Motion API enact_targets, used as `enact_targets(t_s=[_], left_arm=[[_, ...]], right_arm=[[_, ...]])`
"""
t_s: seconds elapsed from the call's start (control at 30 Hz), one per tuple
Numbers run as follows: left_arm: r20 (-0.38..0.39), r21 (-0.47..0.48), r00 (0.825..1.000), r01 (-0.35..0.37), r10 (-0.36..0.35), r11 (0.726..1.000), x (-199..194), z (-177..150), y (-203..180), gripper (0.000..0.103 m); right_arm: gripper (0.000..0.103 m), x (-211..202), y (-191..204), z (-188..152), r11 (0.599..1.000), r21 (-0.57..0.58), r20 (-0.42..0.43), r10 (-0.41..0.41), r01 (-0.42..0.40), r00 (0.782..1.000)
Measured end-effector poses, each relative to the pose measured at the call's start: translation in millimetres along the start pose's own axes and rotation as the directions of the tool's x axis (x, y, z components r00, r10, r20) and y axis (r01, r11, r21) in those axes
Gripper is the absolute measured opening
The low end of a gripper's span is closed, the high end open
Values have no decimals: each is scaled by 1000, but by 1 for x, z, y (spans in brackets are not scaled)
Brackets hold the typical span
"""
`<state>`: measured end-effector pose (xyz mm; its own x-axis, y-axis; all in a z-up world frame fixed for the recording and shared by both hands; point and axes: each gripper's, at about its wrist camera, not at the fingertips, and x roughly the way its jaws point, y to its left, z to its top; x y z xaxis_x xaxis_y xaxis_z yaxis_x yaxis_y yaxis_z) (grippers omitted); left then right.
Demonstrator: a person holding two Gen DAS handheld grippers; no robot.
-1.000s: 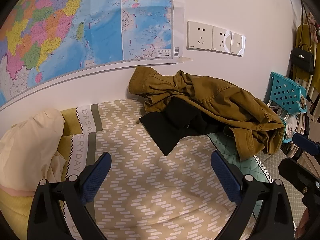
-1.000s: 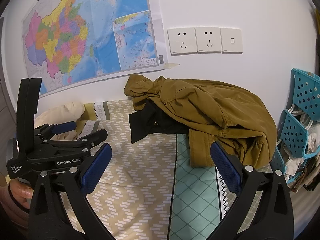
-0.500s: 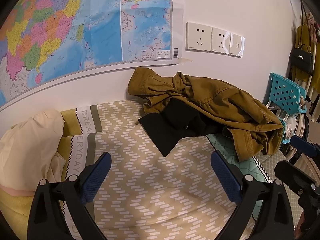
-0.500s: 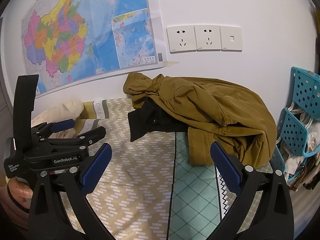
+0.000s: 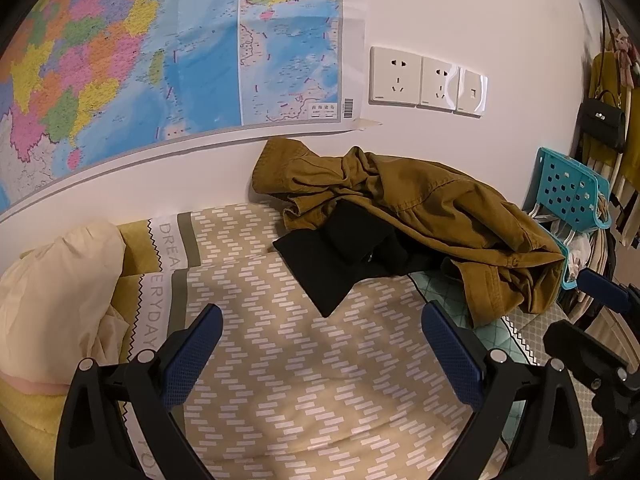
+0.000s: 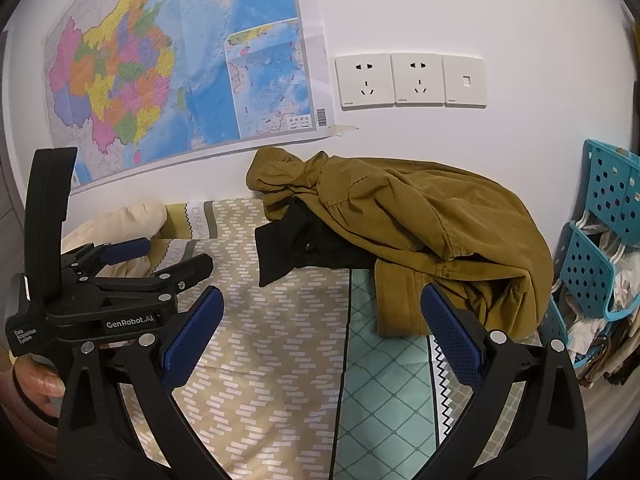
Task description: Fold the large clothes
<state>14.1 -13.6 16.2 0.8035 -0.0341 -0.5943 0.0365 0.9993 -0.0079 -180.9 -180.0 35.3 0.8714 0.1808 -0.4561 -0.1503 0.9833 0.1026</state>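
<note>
1. Both grippers are held above the bed, and nothing is held in them. The left gripper (image 5: 320,350) is seen with its blue fingers (image 5: 192,354) spread wide apart. The right gripper (image 6: 318,336) is spread wide apart too, with only bedding seen between its fingers.
2. A big map (image 5: 160,52) is stuck on the white wall behind the bed.
3. The bed is covered by a tan sheet (image 5: 312,380) with small white marks. A green cover with a diamond pattern (image 6: 384,392) is laid just beside it, on the right.
4. A brown jacket (image 5: 432,216) is piled in a messy heap at the back of the bed, against the wall. It is not folded yet.
5. A black piece of clothing (image 5: 324,272) is tucked partly under the jacket and is touching it. One corner is poking out onto the tan sheet.
6. A pale pillow (image 5: 56,284) is seen at the left end of the bed.
7. Blue baskets (image 6: 600,240) are stacked at the right, near the jacket.
8. Three white wall plates (image 6: 410,80) are set side by side above the jacket.
</note>
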Motion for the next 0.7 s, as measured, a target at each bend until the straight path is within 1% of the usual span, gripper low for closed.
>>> enact_targets(t_s=[0.37,0.5,0.7], left_arm=[[-2,-12,1000,7,-7,1000,8,8,2,96],[-4,-19,1000,15,-15,1000,15,12,4,96],[-11,-22,1000,17,-17,1000,26,19,4,96]], right_arm=[[97,8,-2,10,1000,-19,-3,0,0,1000],[97,16,-4,13,1000,-10,-13,4,-4,1000],[97,29,-5,24,999,-36,-28,-8,7,1000]])
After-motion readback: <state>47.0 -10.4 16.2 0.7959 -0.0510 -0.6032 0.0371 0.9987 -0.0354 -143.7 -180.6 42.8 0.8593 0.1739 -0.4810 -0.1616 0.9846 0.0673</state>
